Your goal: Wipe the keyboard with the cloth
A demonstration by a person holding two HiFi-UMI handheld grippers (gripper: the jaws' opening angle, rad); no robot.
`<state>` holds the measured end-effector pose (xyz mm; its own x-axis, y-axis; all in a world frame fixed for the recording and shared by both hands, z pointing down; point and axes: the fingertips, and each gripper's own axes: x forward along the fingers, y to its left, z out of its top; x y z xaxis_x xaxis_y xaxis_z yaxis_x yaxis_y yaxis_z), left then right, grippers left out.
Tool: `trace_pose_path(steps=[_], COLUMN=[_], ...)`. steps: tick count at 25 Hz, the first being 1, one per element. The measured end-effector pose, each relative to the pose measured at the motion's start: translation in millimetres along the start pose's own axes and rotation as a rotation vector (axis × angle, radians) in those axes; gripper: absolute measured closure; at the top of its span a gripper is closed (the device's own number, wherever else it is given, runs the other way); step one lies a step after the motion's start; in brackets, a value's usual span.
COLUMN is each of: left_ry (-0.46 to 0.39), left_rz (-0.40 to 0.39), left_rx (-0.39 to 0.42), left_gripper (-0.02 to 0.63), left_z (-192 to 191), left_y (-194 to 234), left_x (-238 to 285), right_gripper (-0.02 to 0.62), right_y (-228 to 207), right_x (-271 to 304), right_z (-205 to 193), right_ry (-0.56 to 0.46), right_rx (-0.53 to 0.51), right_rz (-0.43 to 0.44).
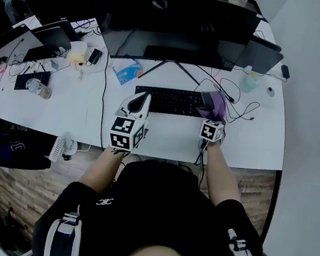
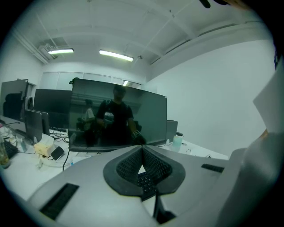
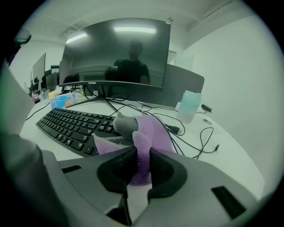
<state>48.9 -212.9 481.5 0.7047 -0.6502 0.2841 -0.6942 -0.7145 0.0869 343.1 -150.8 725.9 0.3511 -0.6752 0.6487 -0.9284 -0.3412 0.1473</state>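
The left gripper point(image 1: 147, 96) and the right gripper point(image 1: 208, 108) each have a smooth, pale grey shell. Each carries a cube point(image 1: 127, 133) that is white with black square markers. Ahead of the cube the shell narrows to two jaws lined with black ribbed pads point(image 2: 155, 166), which sit in a rounded black surround. A dark rectangular slot point(image 2: 60, 201) is cut into the shell on either side of the surround. Behind the cube, the person wears a black short-sleeved top point(image 1: 163, 195) and black shorts point(image 1: 87, 214). The shorts have white bands point(image 1: 63, 232) down the outer sides and a small white logo point(image 1: 104, 201) on one leg.
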Motion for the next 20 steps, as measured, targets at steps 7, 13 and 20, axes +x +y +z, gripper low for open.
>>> trace_pose_path(steps=[7,13,20], left_ry=[0.004,0.001,-0.006], left_rz=[0.003,0.013,0.002], left_rx=[-0.011,-0.027,-0.032], left_gripper=[0.594,0.594,0.594], left_z=[-6,-12,-14], left_y=[39,74,103], left_x=[-23,-41,-56], right_gripper=[0.512,0.512,0.512], right_y=[40,65,104], right_x=[-8,-9,-12], right_z=[-2,-2,4], right_ry=[-0.007,0.025,0.044], right_rx=[0.068,0.071,0.026], right_rz=[-0.029,-0.043,-0.053])
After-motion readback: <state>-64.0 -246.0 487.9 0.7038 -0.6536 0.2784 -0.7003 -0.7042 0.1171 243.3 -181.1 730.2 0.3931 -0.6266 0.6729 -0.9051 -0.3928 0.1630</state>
